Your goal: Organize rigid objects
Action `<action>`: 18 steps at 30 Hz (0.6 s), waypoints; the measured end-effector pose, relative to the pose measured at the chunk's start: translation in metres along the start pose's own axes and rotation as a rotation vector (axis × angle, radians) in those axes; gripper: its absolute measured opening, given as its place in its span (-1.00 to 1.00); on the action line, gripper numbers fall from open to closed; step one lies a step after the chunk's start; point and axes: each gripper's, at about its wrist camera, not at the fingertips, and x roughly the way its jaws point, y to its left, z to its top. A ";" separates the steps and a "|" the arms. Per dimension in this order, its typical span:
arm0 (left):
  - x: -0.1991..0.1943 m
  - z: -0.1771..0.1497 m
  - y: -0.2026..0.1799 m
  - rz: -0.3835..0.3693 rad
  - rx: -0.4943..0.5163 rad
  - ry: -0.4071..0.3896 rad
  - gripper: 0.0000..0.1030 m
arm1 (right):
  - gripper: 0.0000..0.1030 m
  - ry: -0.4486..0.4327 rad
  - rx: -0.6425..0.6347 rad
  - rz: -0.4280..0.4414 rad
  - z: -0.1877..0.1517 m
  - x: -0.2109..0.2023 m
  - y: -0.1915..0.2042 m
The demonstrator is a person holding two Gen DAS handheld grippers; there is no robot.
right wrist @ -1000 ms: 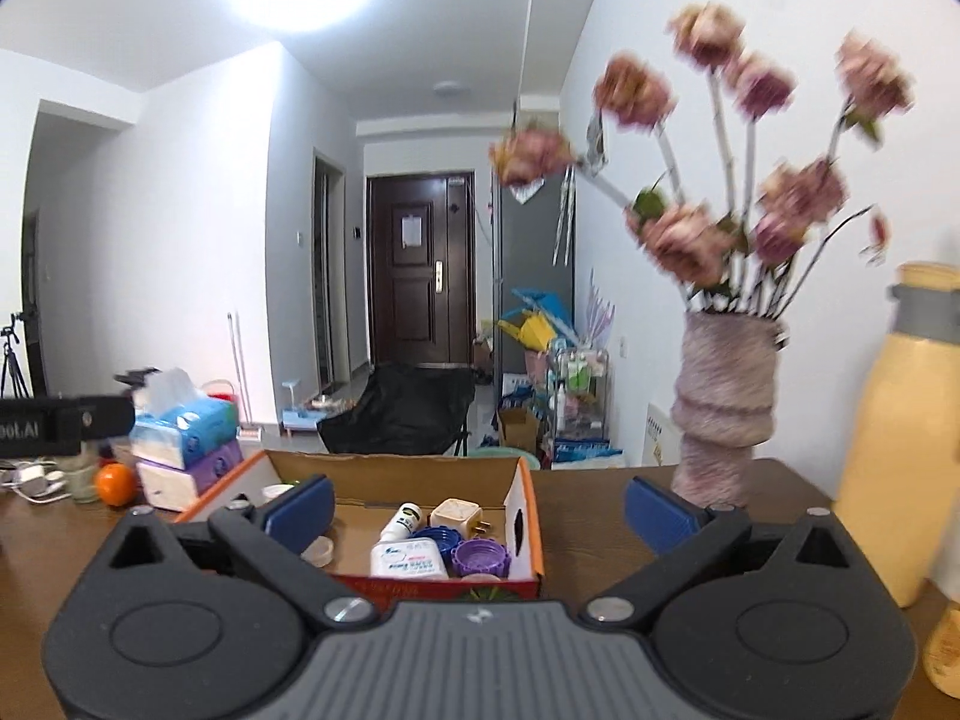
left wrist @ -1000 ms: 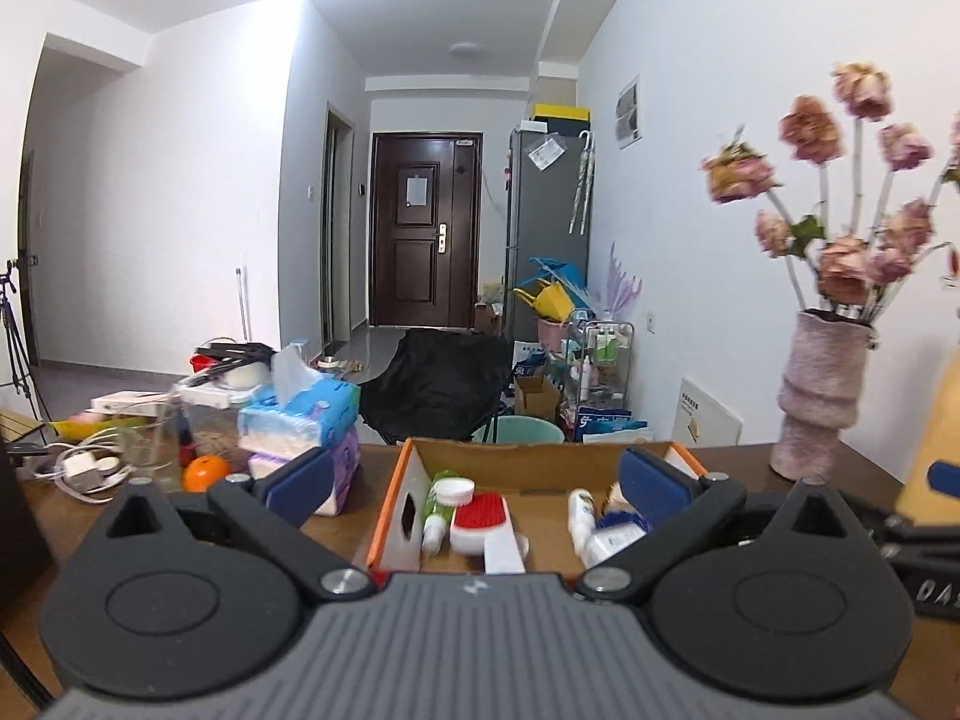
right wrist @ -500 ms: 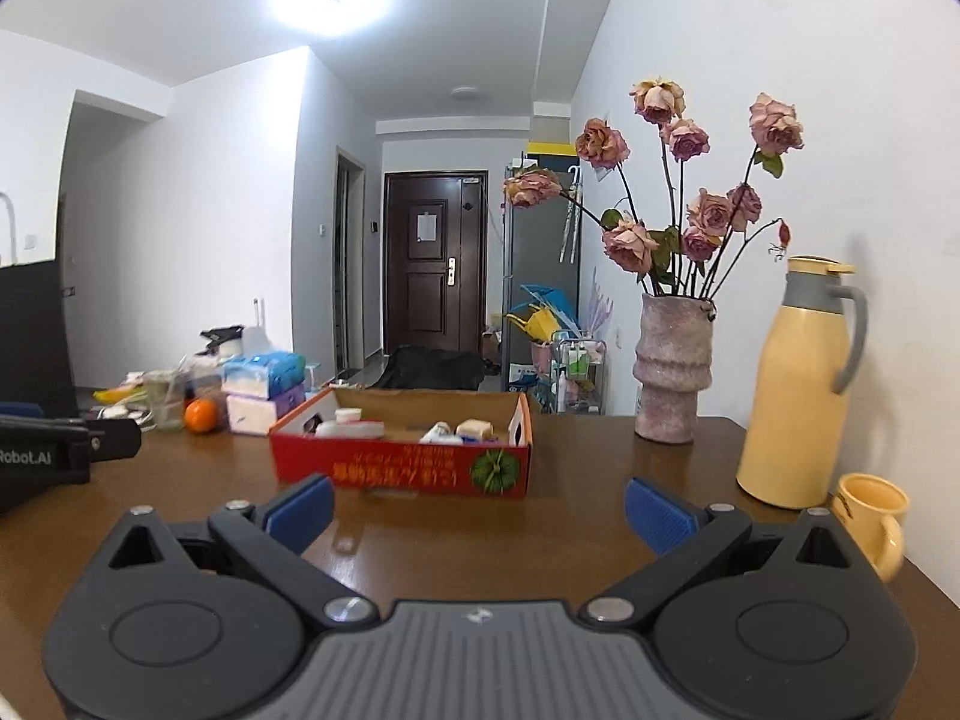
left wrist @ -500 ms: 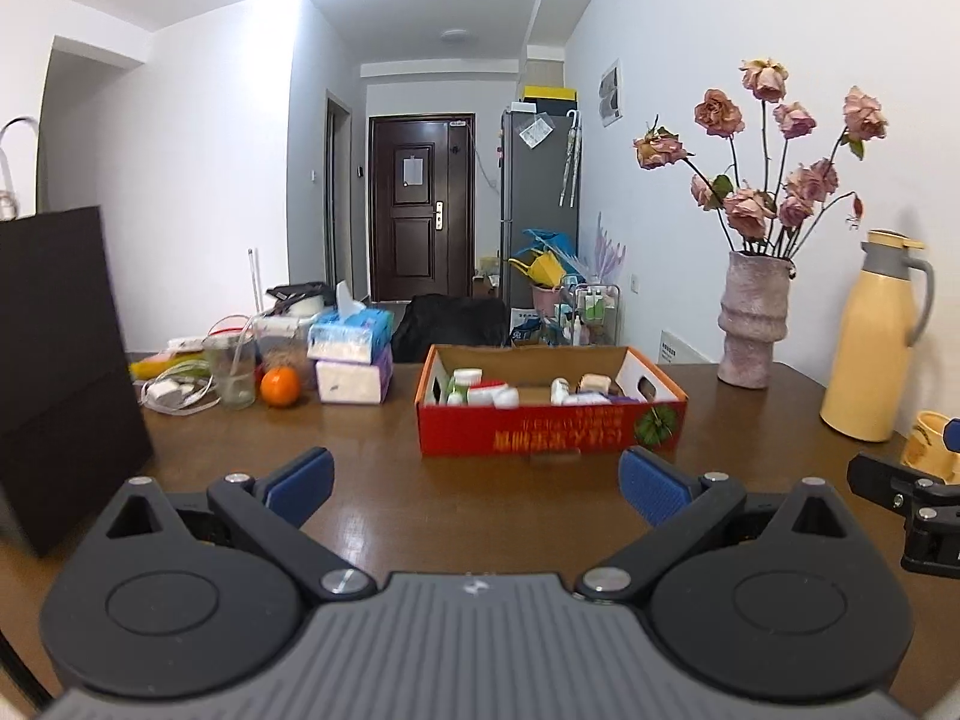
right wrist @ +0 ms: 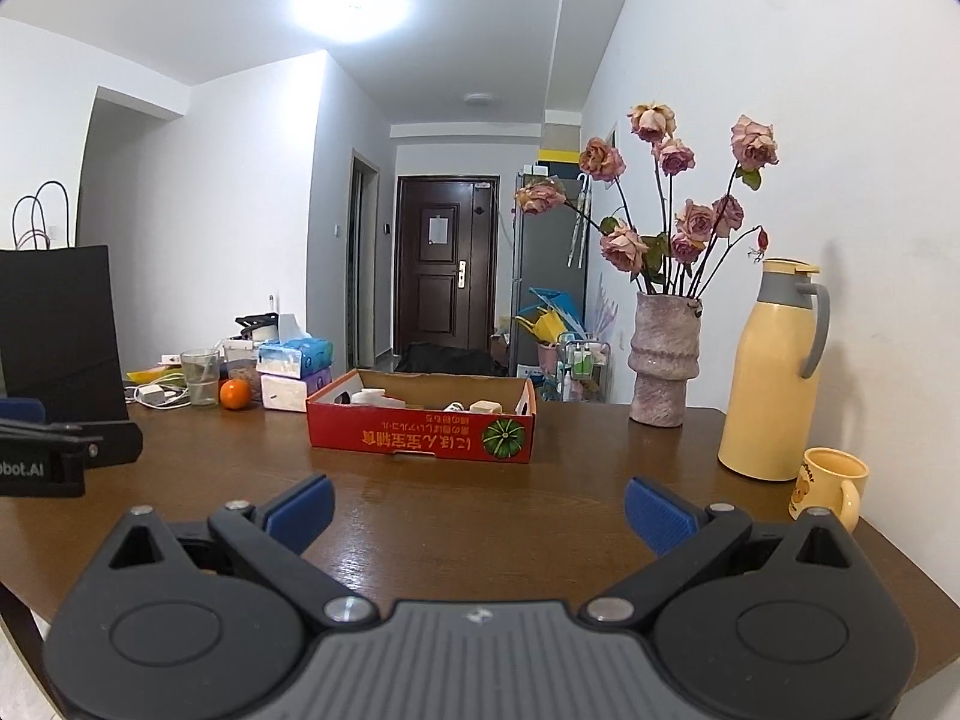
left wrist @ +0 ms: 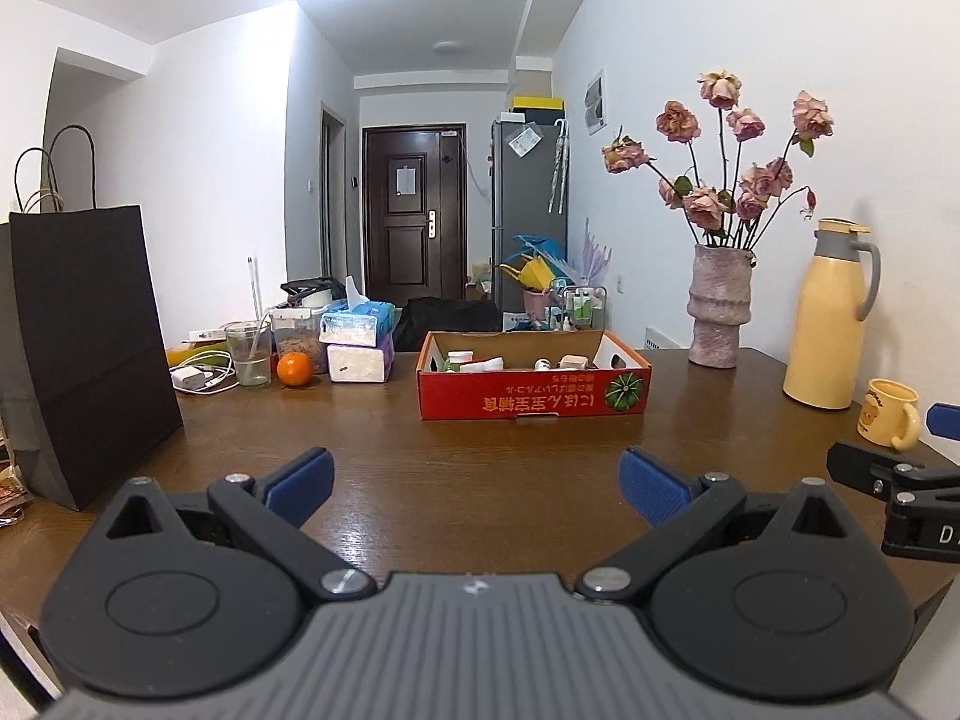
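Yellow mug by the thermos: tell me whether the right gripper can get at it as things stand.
Probably yes. The right gripper is open and empty, and the yellow mug stands alone near the table edge, beside the thermos, with bare wood between.

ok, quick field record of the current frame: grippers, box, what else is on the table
left gripper: open, empty, above bare table
right gripper: open, empty, above bare table
box: red cardboard, open top, mid table, small bottles and containers inside
table: brown wood
left of box: tissue packs, orange, glass, black bag
right of box: vase with roses, yellow jug, yellow mug
loose items outside box: none visible near the grippers
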 end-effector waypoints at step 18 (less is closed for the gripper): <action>-0.001 -0.006 -0.004 -0.015 0.013 0.005 1.00 | 1.00 0.015 -0.003 -0.003 -0.004 -0.001 -0.002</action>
